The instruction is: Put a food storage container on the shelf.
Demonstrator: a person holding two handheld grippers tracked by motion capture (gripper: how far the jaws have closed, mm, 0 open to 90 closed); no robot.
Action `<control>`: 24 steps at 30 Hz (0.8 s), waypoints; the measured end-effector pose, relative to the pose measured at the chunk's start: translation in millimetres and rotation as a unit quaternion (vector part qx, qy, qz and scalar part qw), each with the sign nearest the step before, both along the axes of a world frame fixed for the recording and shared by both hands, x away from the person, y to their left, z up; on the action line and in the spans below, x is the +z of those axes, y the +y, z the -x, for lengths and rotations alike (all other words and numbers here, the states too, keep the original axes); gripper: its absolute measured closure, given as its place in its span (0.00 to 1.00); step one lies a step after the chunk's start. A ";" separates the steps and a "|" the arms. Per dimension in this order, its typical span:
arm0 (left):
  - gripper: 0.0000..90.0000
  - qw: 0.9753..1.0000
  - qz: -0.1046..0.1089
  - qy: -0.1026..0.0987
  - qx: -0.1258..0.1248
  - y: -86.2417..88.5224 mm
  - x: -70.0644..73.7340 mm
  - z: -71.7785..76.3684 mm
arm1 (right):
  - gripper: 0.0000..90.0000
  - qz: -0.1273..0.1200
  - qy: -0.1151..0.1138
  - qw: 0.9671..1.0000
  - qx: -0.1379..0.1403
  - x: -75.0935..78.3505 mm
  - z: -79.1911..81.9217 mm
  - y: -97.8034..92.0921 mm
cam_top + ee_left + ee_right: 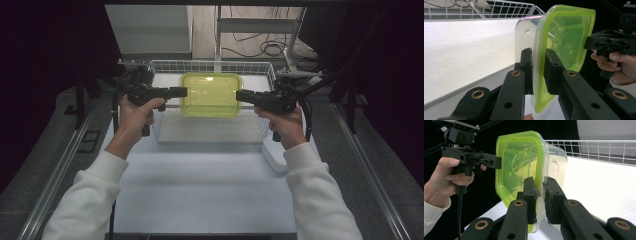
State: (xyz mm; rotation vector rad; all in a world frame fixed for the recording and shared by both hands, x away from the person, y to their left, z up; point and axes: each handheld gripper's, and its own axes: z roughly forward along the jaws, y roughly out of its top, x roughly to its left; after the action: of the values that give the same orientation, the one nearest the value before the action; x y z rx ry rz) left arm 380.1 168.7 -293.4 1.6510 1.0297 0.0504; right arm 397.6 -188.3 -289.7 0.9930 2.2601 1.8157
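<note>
A clear food container with a lime-green lid (211, 94) hangs over a white wire basket (210, 63), carried between both grippers. My left gripper (184, 91) is shut on its left rim, my right gripper (239, 95) on its right rim. In the left gripper view the jaws (538, 53) clamp the lid edge of the container (564, 42), and the other gripper (590, 42) grips the far side. The right gripper view has its jaws (539, 182) pinching the container's (521, 162) rim, with the left gripper (499, 161) holding the opposite edge.
The basket stands at the far middle of a white table (200, 185). A white object (274, 156) lies by the basket's right front corner, under my right wrist. Metal rails (60, 170) run along both table sides. Cables (265, 47) lie on the floor behind.
</note>
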 end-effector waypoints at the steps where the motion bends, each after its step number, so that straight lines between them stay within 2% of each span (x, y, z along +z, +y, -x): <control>1: 0.88 1.000 -0.001 0.001 0.001 0.1 0.8 -1.4 | 0.88 0.000 0.000 1.000 0.000 0.0 0.0 0.0; 14: 0.88 1.000 0.002 0.004 0.006 2.1 8.3 -21.8 | 0.88 0.006 0.006 1.000 -0.007 12.8 -22.7 4.5; 24: 0.88 1.000 -0.002 0.017 0.009 2.9 7.2 -46.4 | 0.88 0.009 0.024 1.000 -0.014 11.0 -42.5 7.5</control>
State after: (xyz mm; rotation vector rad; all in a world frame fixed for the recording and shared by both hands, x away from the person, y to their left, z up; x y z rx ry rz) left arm 426.5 171.6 -286.2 1.6500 1.0720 0.0361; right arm 440.1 -180.8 -278.7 1.0723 2.2739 1.7748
